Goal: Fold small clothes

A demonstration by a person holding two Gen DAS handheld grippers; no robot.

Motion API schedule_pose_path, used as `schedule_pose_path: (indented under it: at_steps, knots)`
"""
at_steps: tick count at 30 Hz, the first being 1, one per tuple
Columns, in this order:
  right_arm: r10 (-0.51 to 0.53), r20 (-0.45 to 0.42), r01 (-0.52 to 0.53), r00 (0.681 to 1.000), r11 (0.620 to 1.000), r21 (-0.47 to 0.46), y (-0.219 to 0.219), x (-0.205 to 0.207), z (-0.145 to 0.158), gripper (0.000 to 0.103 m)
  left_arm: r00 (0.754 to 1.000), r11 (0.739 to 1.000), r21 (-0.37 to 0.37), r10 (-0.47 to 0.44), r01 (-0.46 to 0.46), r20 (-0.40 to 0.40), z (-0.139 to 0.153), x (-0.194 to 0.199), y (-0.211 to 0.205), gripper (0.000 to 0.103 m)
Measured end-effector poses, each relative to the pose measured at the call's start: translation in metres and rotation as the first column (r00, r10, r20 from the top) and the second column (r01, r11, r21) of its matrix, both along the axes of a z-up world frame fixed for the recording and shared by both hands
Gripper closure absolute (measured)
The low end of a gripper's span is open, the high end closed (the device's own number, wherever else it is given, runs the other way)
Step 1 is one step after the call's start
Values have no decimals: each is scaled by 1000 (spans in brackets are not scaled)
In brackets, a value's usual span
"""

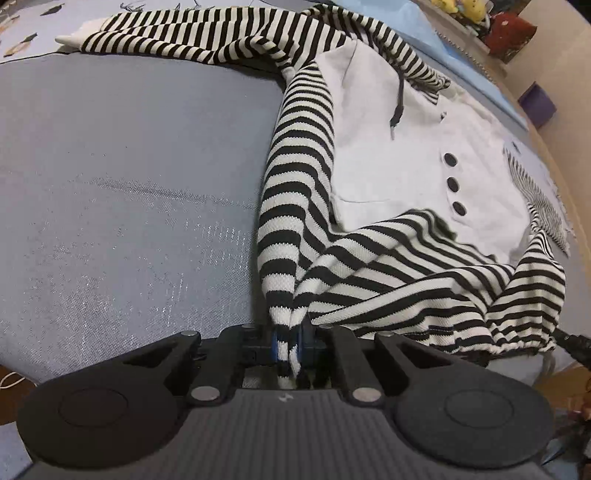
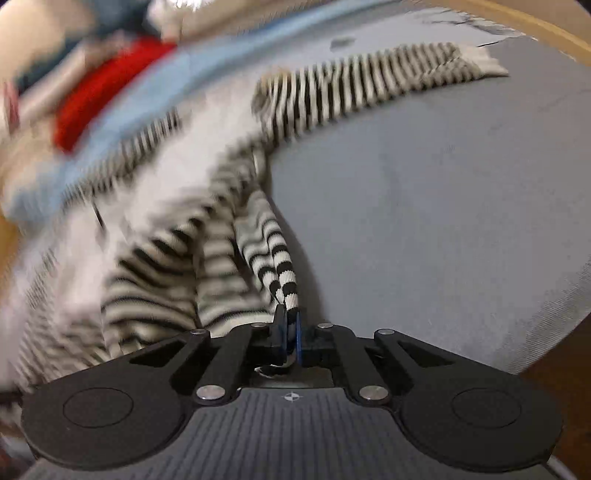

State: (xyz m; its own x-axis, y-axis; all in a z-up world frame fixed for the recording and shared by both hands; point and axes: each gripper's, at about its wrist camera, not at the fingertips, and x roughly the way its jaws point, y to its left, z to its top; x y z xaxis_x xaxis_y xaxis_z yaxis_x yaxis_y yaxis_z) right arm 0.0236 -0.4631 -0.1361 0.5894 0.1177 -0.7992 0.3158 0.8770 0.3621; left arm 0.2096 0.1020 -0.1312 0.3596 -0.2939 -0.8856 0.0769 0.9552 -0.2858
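Observation:
A small hooded top, white at the front with three black buttons and black-and-white striped sleeves and hem, lies on a grey-blue cloth surface. My left gripper is shut on a bunched fold of striped fabric at the garment's near edge, and the fabric rises taut from the jaws. In the blurred right wrist view, my right gripper is shut on a striped edge of the same top. One striped sleeve stretches away toward the far right there.
A light blue sheet lies beyond the garment. A red object and a purple box stand at the far right, by a wooden edge. A second striped piece lies to the right of the top.

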Motion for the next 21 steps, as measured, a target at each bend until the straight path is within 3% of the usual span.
schedule_pose_path:
  at_steps: [4,6,7,8,9,10,11,14,17,19,21]
  knots:
    - [-2,82,0,997,1000,22,-1,-26,17,99,1000,999,-38,-15,15,17,16,-9,5,92]
    - [-23,47,22,999,1000,22,0,-28,15,99,999,999,-35,-32,33,10,15,-7,2,84]
    - [-8,23,8,1000,1000,-9,5,-25,12,98,999,999,-31,-31,32,17,16,-3,0,68]
    - [15,-4,-15,1000,998,-60,10,-13,11,88,999,1000,-20,-22,22,26,19,2,-1,44]
    - [16,-21,-18,1000,995,-103,14,-8,12,78,999,1000,-1,4,-4,48,26,9,1,32]
    - [-2,-21,-1,1000,990,-142,15,-6,17,58,996,999,11,31,-32,79,34,14,6,12]
    - [-12,5,13,1000,984,-176,15,-3,31,46,991,997,20,65,-68,117,43,14,11,1]
    - [42,98,-13,994,961,-276,11,-7,79,37,960,984,5,173,-179,222,72,30,24,0]
    - [158,190,-82,969,932,-354,17,15,135,33,928,957,9,278,-289,249,90,69,31,0]
    - [288,226,-193,931,911,-366,35,48,164,31,900,927,14,360,-375,247,93,101,33,0]
    - [425,253,-312,869,868,-386,68,85,182,26,876,904,8,412,-427,251,89,125,34,0]
